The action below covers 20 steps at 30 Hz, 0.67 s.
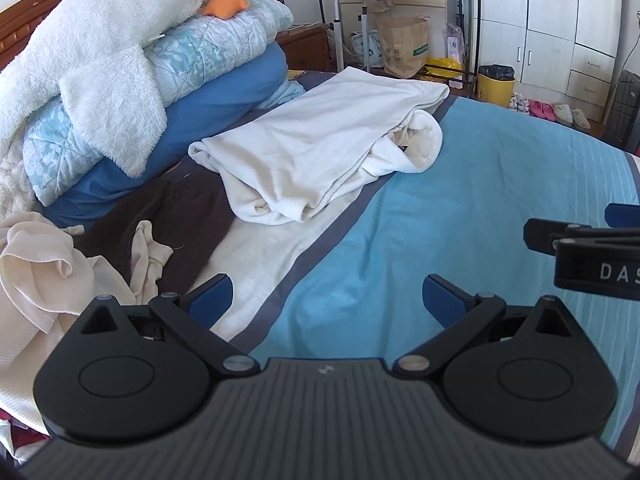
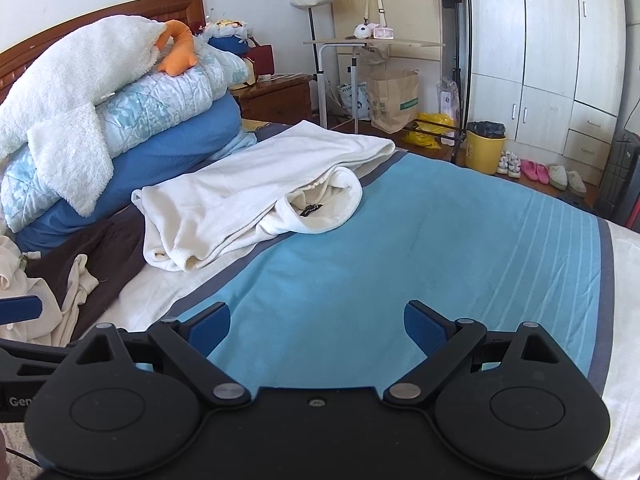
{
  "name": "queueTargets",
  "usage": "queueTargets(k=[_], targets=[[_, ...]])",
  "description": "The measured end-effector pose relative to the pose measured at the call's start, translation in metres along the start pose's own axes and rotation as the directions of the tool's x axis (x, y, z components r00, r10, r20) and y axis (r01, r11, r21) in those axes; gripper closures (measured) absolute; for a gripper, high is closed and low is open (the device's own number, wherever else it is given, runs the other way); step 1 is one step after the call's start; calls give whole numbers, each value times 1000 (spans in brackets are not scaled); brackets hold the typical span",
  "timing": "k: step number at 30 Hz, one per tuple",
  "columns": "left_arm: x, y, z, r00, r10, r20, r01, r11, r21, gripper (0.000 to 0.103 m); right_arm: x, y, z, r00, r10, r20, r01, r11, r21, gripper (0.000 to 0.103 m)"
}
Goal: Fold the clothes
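Observation:
A folded white garment [image 1: 316,148] lies on the bed ahead, its collar with a dark label toward the right; it also shows in the right wrist view [image 2: 248,196]. A dark brown garment [image 1: 176,216] lies spread to its left, and a crumpled cream garment [image 1: 48,268] lies nearer at the left. My left gripper [image 1: 327,300] is open and empty above the bedspread. My right gripper [image 2: 318,326] is open and empty over the blue stripe, and its side shows in the left wrist view [image 1: 588,248].
The striped blue and white bedspread [image 2: 400,264] covers the bed. A pile of blue quilts and a fluffy white blanket [image 1: 100,52] sits at the headboard. Beyond the bed stand a side table [image 2: 372,44], a paper bag [image 2: 392,100], a yellow bin [image 2: 484,148] and a white wardrobe [image 2: 552,48].

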<state>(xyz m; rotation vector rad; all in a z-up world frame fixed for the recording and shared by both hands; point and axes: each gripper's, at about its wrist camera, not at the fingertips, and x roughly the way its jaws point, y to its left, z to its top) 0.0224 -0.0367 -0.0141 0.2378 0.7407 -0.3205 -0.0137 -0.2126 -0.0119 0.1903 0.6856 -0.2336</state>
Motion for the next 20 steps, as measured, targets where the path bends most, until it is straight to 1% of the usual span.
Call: queueTargets(k=[5,8,15,20], targets=[[0,-4,-1,1000,6,4,-6,1000,19,0,1,0,-2,1000,6,-4,-6,1000,-9,7],[0,-4,-1,1000,5,0,-5,1000,20,0,0,-2,-2,1000,8,1,-8,1000,-1,7],[4,-7,-1,1000,10,-16,-10,999,32,0,4,-8,-4,1000,6,-19,-5,1000,30,7],[0,-12,-3,1000,24,0,-23,997,71,0,6,-7,-4,1000,5,-24,-4,1000,26,7]])
